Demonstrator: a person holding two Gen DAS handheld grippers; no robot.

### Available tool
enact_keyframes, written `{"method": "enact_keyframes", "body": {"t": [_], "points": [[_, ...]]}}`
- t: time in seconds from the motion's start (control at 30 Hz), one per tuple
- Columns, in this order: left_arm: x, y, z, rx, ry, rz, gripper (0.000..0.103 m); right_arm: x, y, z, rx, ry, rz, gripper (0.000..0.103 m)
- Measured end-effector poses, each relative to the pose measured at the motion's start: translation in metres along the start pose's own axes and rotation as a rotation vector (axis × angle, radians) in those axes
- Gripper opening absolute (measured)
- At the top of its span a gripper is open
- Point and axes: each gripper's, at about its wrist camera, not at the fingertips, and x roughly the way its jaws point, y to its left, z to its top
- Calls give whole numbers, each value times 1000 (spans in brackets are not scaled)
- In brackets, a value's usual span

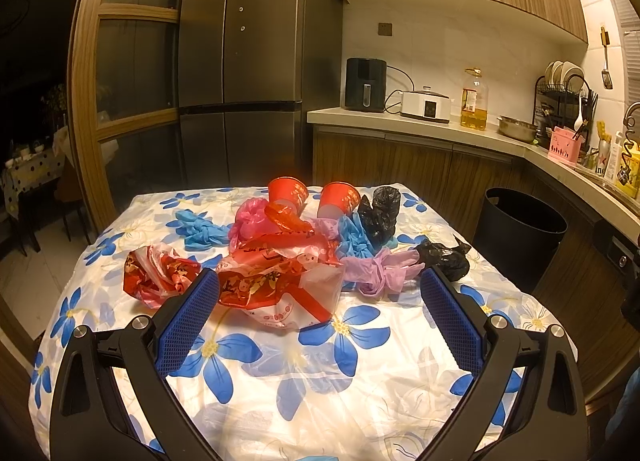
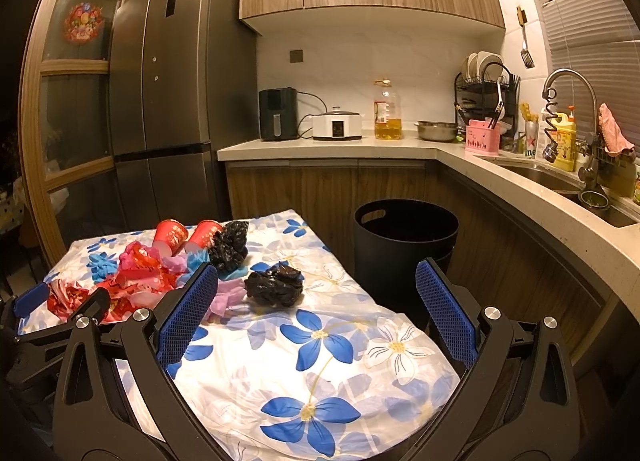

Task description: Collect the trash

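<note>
Overhead, both grippers hung above a table (image 1: 360, 401) covered with a white cloth printed with blue flowers. The left gripper (image 1: 320, 289) had its blue-padded fingers spread wide apart and held nothing; between and just beyond them lay a large red-and-white plastic bag (image 1: 280, 285), crumpled on the cloth. To the left of that sat a smaller red bag (image 1: 154, 275), close to the left finger's tip. A purple glove (image 1: 380, 271) lay beside the big bag on its right, touching a blue glove (image 1: 354, 239) behind it. Another blue glove (image 1: 198, 231) lay farther left, apart from the pile. Two red paper cups (image 1: 288, 193) rested on their sides at the far edge, with a pink bag (image 1: 250, 217) just in front of them.

The right gripper (image 2: 316, 281) was likewise wide open and empty. A crumpled black bag (image 2: 276, 285) sat on the cloth between its fingertips, nearer the left one, untouched. A second black bag (image 2: 230, 245) lay farther back, next to the cups. The left gripper showed at the left edge of the right wrist view, over the red bags.

A black bin (image 2: 404, 237) stood on the floor just beyond the table's right side, in front of the wooden cabinets (image 2: 320, 189). A dark fridge (image 1: 240, 61) stood behind.
</note>
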Motion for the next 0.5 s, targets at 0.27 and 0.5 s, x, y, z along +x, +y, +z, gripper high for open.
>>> {"method": "enact_keyframes", "body": {"t": [0.27,0.5], "points": [[-1,0,0,-1,-2,0,97,0,3,7,-2,-4,1,98],[0,-1,2,-3,-3,-1,97,0,3,7,-1,-7,-1,98]]}}
